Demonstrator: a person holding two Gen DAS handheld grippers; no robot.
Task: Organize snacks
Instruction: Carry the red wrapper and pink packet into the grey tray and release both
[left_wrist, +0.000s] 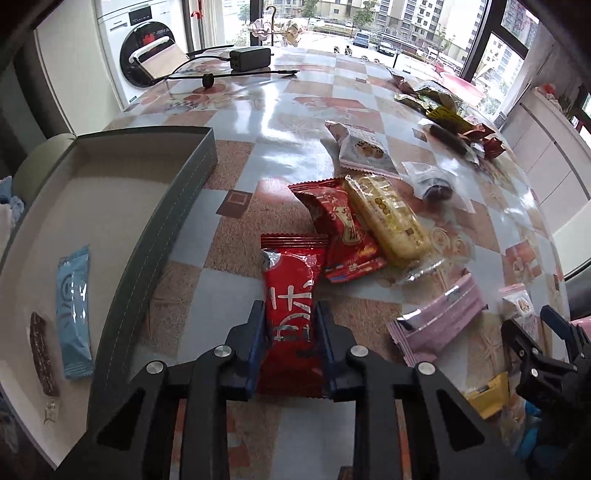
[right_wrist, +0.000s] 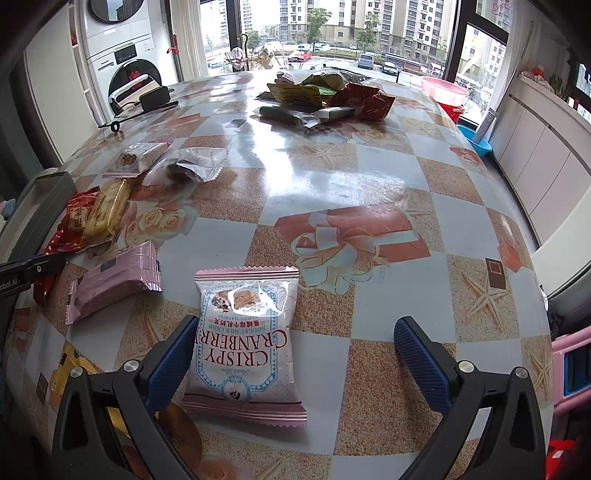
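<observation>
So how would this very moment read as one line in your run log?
left tongs: shut on red snack packet | right tongs: open around cranberry packet | grey box: holds blue bar, dark bar

Pink-white snack pack (right_wrist: 245, 343): "CRISPY CRANBERRY", "NOUGAT MILK CRISP"

Home dining area, patterned oilcloth table (right_wrist: 332, 192), stacked washing machine (right_wrist: 122, 55), balcony windows (right_wrist: 332, 29) facing apartment blocks
</observation>
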